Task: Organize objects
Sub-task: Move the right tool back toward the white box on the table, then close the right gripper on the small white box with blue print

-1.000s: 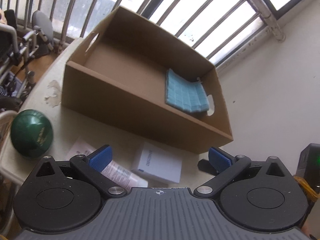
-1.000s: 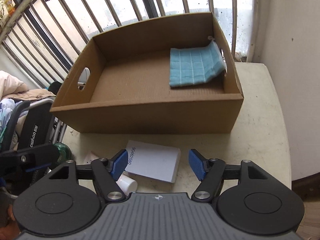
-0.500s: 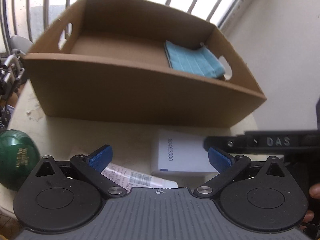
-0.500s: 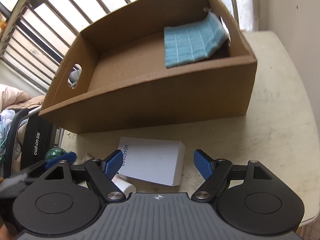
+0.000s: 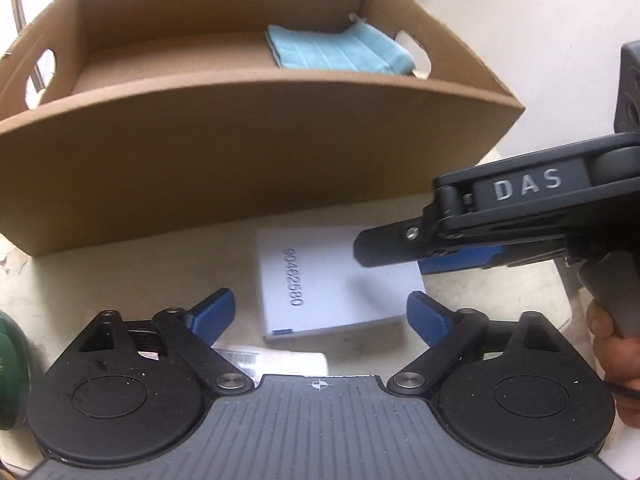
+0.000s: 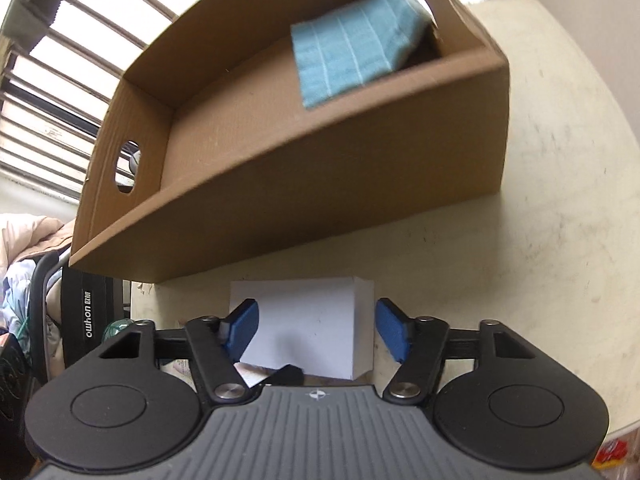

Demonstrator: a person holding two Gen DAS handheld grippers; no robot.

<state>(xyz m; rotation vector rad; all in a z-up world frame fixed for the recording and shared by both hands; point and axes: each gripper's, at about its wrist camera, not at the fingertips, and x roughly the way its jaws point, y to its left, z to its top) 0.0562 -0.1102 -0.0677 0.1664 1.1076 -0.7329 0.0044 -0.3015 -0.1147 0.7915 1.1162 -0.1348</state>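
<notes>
A white box with a printed number lies on the table in front of the cardboard box. My right gripper straddles the white box. Its jaws are closing, and the blue pads stand just off the box's sides. In the left wrist view the right gripper reaches in from the right over the white box. My left gripper hangs low in front of the white box. Its jaws are wide and closing, with nothing pressed between them. A white tube lies partly hidden under it. A folded blue cloth lies inside the cardboard box.
A dark green round object sits at the table's left edge. A person's hand holds the right gripper's handle. Window bars rise behind the cardboard box, and a white wall stands at right. Bare tabletop extends to the right of the box.
Both grippers have dropped towards the table and rolled. The right gripper has come in over the white box and its jaws have narrowed around it. The left jaws have narrowed slightly.
</notes>
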